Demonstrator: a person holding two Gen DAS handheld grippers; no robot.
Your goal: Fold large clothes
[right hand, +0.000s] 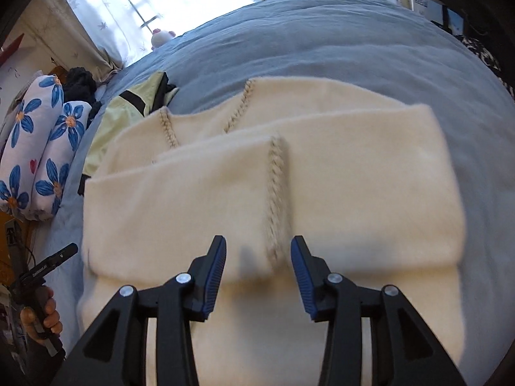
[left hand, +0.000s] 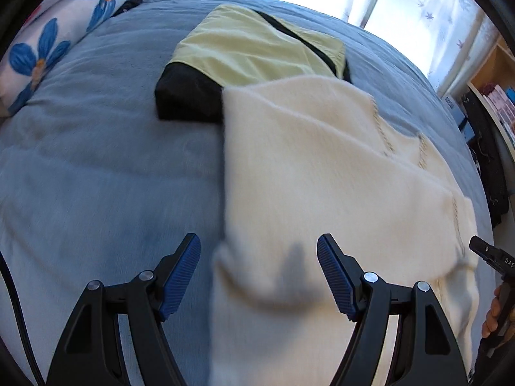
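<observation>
So the fuzzy cream knit sweater [right hand: 289,173] is lying on the blue-grey bed cover [left hand: 96,148], partly folded, sleeves already laid over the body. Left gripper [left hand: 259,273] hangs wide apart over its left edge, holding nothing. Right gripper [right hand: 258,273] is only moderately spread, also empty, right above the stitched seam of the top flap. Next fold, I'd guess: pinch both near-edge corners through all layers, lift evenly, carry away toward the folded yellow-and-black garment [left hand: 251,54] without dragging. Fuzzy knit slips, so grab deep.
</observation>
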